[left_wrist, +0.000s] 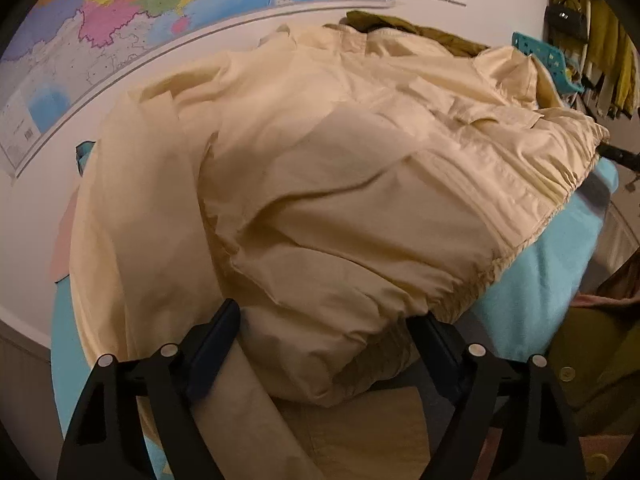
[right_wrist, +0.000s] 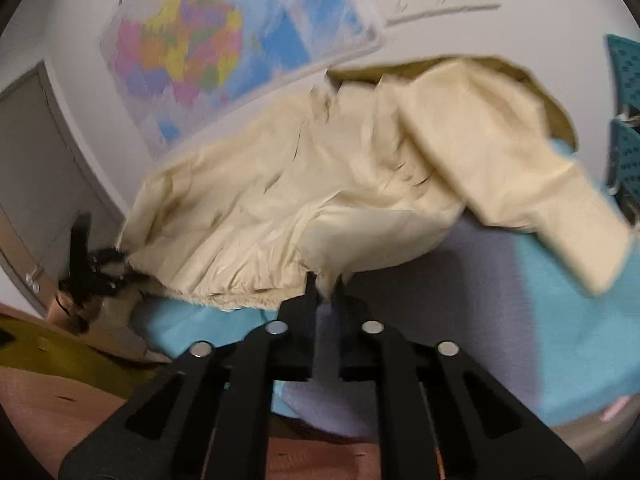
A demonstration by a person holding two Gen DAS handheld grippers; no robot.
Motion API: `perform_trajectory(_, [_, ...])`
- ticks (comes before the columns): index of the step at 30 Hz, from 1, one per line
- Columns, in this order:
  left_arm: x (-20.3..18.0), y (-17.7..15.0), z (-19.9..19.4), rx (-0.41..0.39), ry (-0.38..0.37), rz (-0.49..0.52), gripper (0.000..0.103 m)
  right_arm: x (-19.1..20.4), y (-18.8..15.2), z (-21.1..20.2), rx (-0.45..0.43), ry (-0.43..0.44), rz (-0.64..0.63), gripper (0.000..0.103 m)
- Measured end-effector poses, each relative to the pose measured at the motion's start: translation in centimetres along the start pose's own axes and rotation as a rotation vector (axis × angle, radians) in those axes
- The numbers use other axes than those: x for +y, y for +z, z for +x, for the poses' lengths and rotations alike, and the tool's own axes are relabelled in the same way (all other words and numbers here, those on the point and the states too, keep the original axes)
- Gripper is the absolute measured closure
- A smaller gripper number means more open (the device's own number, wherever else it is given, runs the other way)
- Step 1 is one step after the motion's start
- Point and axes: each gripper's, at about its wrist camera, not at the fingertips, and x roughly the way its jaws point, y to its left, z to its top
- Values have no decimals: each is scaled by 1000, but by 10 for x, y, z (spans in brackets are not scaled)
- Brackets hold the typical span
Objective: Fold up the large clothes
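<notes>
Nearest your left gripper: jaws wide, straddling a bulge of the cream jacket.
Your right gripper: jaws narrow, pinching the jacket's gathered hem.
Jacket: spread over the turquoise tabletop.
Behind: wall map.

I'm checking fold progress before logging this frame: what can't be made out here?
- Left wrist view: the left claw is open, but the cream jacket bulges over the gap, hiding any contact.
- Right wrist view: motion blur smears the jacket's sleeve.
- Right claw: fingers near the hem; whether they pinch it is unclear.
</notes>
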Motion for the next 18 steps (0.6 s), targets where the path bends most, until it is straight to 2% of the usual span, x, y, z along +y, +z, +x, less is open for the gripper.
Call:
perform_trajectory(1, [0, 1, -3, -12, -13, 5, 20, -3, -1, -3, 20, -5, 2, 97])
perform_trajectory(2, [-1, 2, -4, -19, -20, 12, 20, -11, -7, 1, 80, -66, 5, 92])
perform_trajectory(3, [-3, 5, -4, -25, -23, 20, 20, -18, -11, 8, 140, -134, 14, 76])
perform_trajectory(4, [-4, 7, -5, -29, -26, 31, 20, -25, -14, 12, 180, -134, 36, 73])
perform_trajectory(5, [-6, 10, -6, -37, -27, 42, 20, -30, -14, 9, 176, -131, 47, 72])
perform_trajectory(7, [-7, 13, -17, -78, -55, 63, 20, -35, -6, -12, 90, -119, 64, 65])
perform_trajectory(8, [-8, 14, -24, -105, -80, 70, 20, -39, 1, -29, -2, -68, 79, 53])
perform_trajectory(9, [-7, 15, -34, -150, -120, 74, 20, -42, 10, -43, -82, -71, 82, 39])
perform_trajectory(10, [-8, 18, -42, -191, -151, 77, 20, -46, 16, -50, -127, -114, 82, 33])
perform_trajectory(11, [-8, 21, -51, -235, -175, 79, 17, -54, 28, -53, -157, -205, 79, 27])
perform_trajectory(12, [-6, 26, -62, -293, -196, 79, 16, -63, 37, -49, -153, -276, 81, 22])
perform_trajectory(13, [-7, 29, -67, -319, -202, 79, 15, -74, 45, -41, -133, -337, 85, 20])
perform_trajectory(14, [-9, 34, -70, -337, -195, 84, 15, -84, 50, -34, -114, -361, 92, 20])
perform_trajectory(16, [-18, 47, -67, -333, -147, 107, 15, -103, 61, -14, -79, -366, 105, 20])
perform_trajectory(18, [-26, 59, -57, -317, -138, 127, 15, -124, 73, 8, -41, -361, 126, 21])
